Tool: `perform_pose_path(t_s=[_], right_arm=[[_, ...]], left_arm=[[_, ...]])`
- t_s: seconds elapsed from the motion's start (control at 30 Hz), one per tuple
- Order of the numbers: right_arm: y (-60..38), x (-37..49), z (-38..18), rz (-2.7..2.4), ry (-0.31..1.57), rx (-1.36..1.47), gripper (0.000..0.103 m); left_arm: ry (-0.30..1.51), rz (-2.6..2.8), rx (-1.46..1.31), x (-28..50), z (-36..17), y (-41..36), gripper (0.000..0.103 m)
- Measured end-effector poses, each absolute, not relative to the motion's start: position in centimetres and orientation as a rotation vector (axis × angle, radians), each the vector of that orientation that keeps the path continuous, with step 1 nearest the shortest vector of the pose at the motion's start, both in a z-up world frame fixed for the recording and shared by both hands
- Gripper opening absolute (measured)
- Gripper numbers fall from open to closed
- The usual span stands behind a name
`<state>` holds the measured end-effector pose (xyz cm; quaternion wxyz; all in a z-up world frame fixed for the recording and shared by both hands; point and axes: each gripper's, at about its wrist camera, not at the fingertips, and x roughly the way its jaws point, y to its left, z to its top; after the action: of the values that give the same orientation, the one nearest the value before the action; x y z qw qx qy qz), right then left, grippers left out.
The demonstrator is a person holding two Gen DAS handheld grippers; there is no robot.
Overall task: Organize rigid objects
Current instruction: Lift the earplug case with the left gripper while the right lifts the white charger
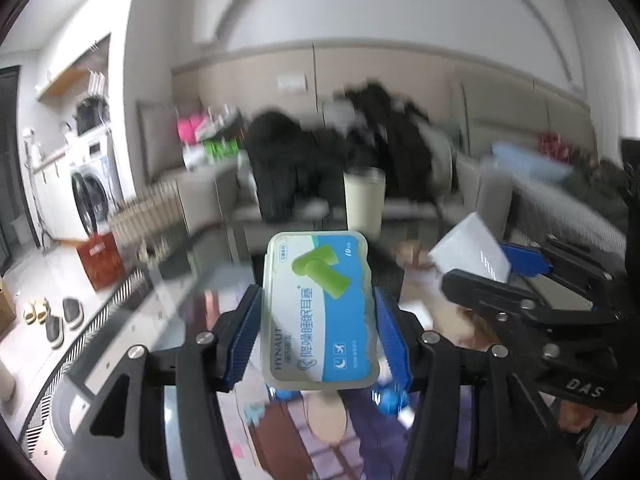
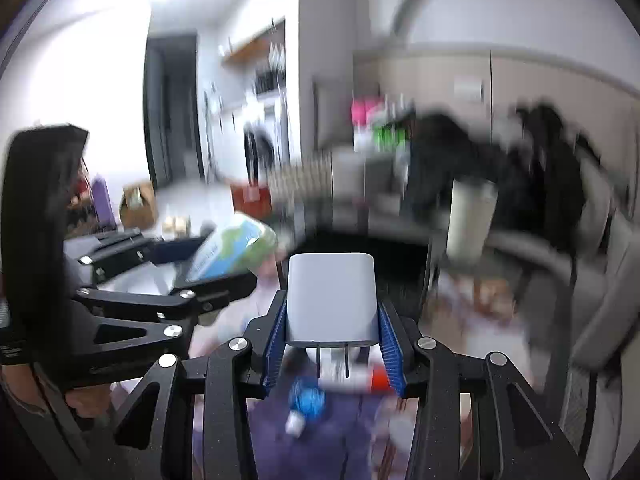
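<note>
In the left wrist view my left gripper [image 1: 318, 320] is shut on a clear plastic earplug box [image 1: 320, 308] with a blue and green label, its blue pads pressing both long sides. It hangs in the air above a patterned surface. My right gripper [image 2: 333, 332] is shut on a white plug-in charger [image 2: 332, 300], prongs pointing down toward me. Each gripper shows in the other view: the right gripper [image 1: 508, 276] with the white charger [image 1: 472, 254] at right, the left gripper [image 2: 192, 268] with the earplug box [image 2: 234, 250] at left.
A tall cream tumbler [image 1: 364, 202] stands ahead on the table's far side. Dark clothes [image 1: 340, 148] lie heaped on a grey sofa behind. Small blue items [image 2: 306, 398] lie on the purple patterned surface below. A washing machine [image 1: 90, 196] and slippers [image 1: 52, 318] are at left.
</note>
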<state>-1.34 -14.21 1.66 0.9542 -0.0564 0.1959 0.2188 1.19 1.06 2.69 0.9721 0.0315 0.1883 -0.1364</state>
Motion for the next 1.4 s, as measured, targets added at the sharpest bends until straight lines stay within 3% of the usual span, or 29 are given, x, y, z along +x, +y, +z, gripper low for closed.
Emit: perform_pose_path(t_s=[0.2, 0.47, 0.83, 1.1, 1.4], right_arm=[[-13.8, -5.2, 4.5, 0.444, 0.162, -0.152, 0.042], [-13.9, -3.5, 5.3, 0.427, 0.184, -0.103, 0.042], [-13.2, 6.4, 6.4, 0.349, 0.228, -0.033, 0.042], [-12.3, 15.2, 3.6, 0.321, 0.424, -0.004, 0.042], [-13.1, 20.8, -1.6, 0.297, 0.801, 0.024, 0.042]], left_arm=[[0.288, -0.266, 0.019, 0.1, 4.4, 3.0, 0.055], [0.266, -0.253, 0.012, 2.1, 5.6, 3.0, 0.055], [0.310, -0.201, -0.043, 12.3, 6.2, 3.8, 0.055], [0.569, -0.193, -0.056, 18.9, 2.3, 2.3, 0.055], [0.848, -0.192, -0.041, 22.2, -1.4, 0.2, 0.055]])
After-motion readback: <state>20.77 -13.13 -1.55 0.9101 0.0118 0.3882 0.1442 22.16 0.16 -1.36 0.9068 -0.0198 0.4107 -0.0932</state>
